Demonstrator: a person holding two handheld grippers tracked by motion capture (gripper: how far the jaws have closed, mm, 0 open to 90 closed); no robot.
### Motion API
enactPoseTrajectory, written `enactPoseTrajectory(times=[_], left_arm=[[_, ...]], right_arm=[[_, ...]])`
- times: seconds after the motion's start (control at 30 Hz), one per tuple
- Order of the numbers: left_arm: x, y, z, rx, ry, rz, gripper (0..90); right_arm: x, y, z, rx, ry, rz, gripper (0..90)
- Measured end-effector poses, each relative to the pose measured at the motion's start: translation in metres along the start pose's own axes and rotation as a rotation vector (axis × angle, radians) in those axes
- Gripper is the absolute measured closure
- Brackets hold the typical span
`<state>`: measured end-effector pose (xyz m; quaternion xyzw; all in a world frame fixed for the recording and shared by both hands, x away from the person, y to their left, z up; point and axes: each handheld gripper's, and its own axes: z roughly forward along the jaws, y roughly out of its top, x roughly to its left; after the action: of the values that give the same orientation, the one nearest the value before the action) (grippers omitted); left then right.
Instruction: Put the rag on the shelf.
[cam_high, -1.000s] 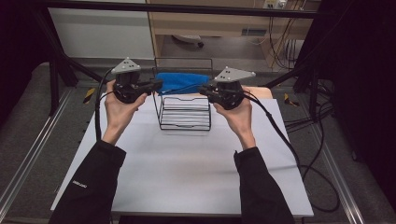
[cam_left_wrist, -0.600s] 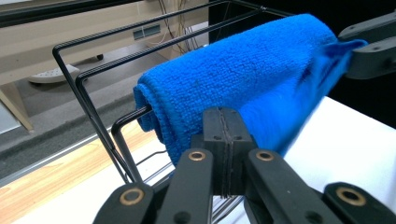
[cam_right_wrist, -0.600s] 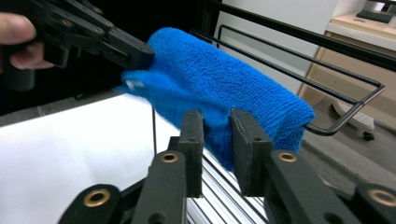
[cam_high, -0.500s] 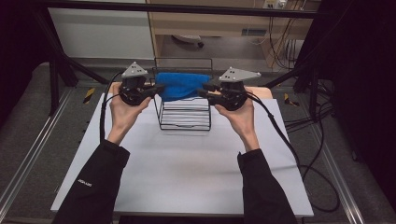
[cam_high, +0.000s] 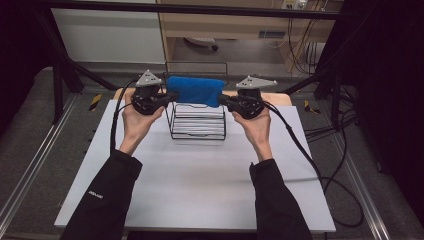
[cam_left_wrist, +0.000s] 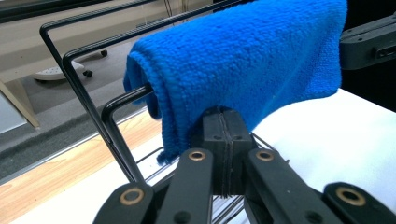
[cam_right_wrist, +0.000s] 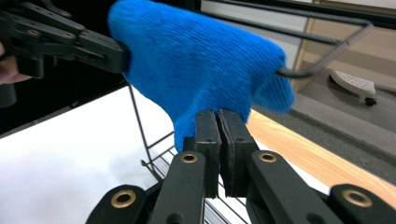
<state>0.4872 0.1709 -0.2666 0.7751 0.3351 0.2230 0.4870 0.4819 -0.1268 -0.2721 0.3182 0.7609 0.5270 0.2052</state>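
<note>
White tabletop carries a black wire rack; a fuzzy blue cloth drapes its top bar. Close views show the left gripper and right gripper each clamped on a cloth edge; the high view hides this.

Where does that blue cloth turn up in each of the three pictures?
High view: blue cloth upper centre, draped over the wire rack.
Left gripper view: cloth upper centre-right, above the jaws.
Right gripper view: cloth upper centre.
Shared landmark: the black wire rack.
</note>
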Motion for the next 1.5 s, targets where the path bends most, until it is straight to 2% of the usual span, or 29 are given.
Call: enactPoseTrajectory(times=[0.07,0.27,0.47,0.53,0.6,0.8,1.03,1.33,1.5], left_arm=[[0.001,-0.001,0.002,-0.001,0.002,-0.003,89.7],[0.001,-0.002,0.002,-0.003,-0.005,-0.002,89.2],[0.000,-0.004,-0.007,-0.015,-0.022,-0.025,83.3],[-0.001,-0.005,-0.011,-0.015,-0.024,-0.021,80.2],[-0.001,-0.007,-0.015,-0.011,-0.027,-0.017,76.6],[-0.002,-0.013,-0.026,0.011,-0.028,-0.029,62.3],[-0.002,-0.028,-0.035,0.041,-0.025,-0.019,47.3],[-0.001,-0.050,-0.044,0.086,-0.027,-0.021,31.8],[-0.003,-0.066,-0.050,0.093,-0.024,-0.025,25.6]], right_arm=[[-0.002,-0.002,0.001,0.007,-0.021,-0.006,87.5],[-0.005,-0.006,0.001,-0.010,-0.028,-0.004,86.3],[-0.002,-0.003,-0.011,-0.047,-0.003,0.002,80.0],[-0.001,-0.002,-0.017,-0.056,0.005,0.006,77.2],[0.000,-0.001,-0.023,-0.061,0.008,0.004,73.6],[0.004,-0.002,-0.038,-0.075,0.010,0.017,54.9],[0.003,-0.008,-0.046,-0.054,-0.002,0.033,33.9],[-0.002,-0.020,-0.056,-0.022,0.001,0.059,13.9],[-0.003,-0.033,-0.063,-0.010,0.001,0.056,8.2]])
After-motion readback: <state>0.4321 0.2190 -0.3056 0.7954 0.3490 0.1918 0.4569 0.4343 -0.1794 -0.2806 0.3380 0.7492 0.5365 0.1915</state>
